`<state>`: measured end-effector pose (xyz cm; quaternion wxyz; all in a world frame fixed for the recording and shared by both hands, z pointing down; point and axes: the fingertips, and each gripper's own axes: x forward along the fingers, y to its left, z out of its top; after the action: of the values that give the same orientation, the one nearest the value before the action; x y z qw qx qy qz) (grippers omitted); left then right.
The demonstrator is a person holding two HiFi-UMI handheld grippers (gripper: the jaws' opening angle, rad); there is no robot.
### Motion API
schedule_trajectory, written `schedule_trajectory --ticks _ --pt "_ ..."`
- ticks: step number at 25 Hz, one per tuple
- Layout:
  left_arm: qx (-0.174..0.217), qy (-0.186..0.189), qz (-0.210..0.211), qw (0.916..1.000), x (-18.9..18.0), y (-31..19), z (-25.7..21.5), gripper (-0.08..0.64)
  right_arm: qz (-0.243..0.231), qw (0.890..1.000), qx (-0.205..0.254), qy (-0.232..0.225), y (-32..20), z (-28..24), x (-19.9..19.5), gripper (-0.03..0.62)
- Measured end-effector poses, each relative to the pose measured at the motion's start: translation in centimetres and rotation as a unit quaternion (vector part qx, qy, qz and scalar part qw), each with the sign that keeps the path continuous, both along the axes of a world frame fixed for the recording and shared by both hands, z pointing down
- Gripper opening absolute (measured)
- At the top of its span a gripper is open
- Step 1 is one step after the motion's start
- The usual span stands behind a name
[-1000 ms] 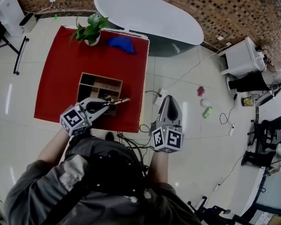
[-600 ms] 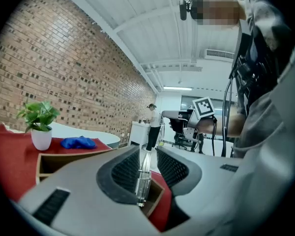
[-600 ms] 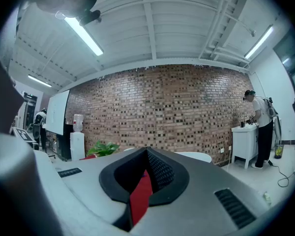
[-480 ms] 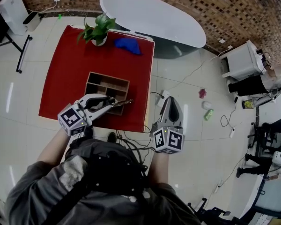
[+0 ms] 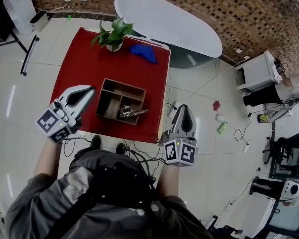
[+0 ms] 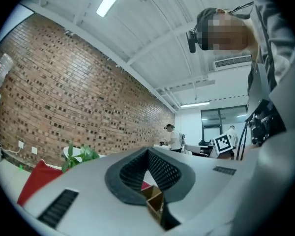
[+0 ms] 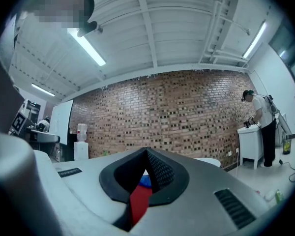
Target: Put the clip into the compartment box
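The wooden compartment box (image 5: 109, 99) sits on the red table (image 5: 79, 66). The metal clip (image 5: 132, 112) lies in the box's near right part, one end poking over the right wall. My left gripper (image 5: 91, 89) hovers left of the box, apart from it. Its jaws have just been closing and now stand shut with nothing between them; in the left gripper view (image 6: 148, 152) a corner of the box (image 6: 155, 200) shows under them. My right gripper (image 5: 183, 107) hangs off the table's right edge, shut and empty (image 7: 147, 151).
A potted plant (image 5: 113, 34) and a blue cloth (image 5: 143, 53) lie at the table's far side. A white oval table (image 5: 167, 21) stands behind. Cables (image 5: 144, 153) trail on the floor by my feet. People stand at a white desk (image 5: 259, 68) far right.
The left gripper let go of the clip, which now lies in the box, then swung left and up away from it. The right gripper drifted slightly.
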<state>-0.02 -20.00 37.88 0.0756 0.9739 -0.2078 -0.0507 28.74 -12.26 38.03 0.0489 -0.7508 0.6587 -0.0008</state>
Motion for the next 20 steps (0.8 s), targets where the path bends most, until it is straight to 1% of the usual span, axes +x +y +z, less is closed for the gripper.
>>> schedule_trajectory --ticks 3,6,8,13,20 --pt "-0.003 0.006 -0.013 0.9999 -1.7 -0.2 -1.5 0.025 -0.014 1.000 -0.007 0.021 -0.4 -0.4 -1.6 0.011" --pt "0.008 -0.001 -0.020 0.9998 -3.2 0.4 -1.5 0.026 -0.030 0.999 -0.013 0.042 -0.1 -0.4 -3.4 0.011" --pt "0.009 -0.004 -0.025 0.9997 -3.9 1.0 -1.5 0.026 -0.036 0.998 -0.016 0.054 0.1 -0.6 -4.2 0.011" --pt "-0.002 -0.009 -0.036 0.9993 -4.5 1.1 -1.4 0.026 -0.052 0.997 -0.020 0.056 -0.7 -0.8 -4.4 0.011" --pt "0.002 -0.008 -0.031 0.9995 -4.5 1.5 -1.5 0.026 -0.064 0.996 -0.023 0.059 -1.6 -0.9 -4.6 0.011"
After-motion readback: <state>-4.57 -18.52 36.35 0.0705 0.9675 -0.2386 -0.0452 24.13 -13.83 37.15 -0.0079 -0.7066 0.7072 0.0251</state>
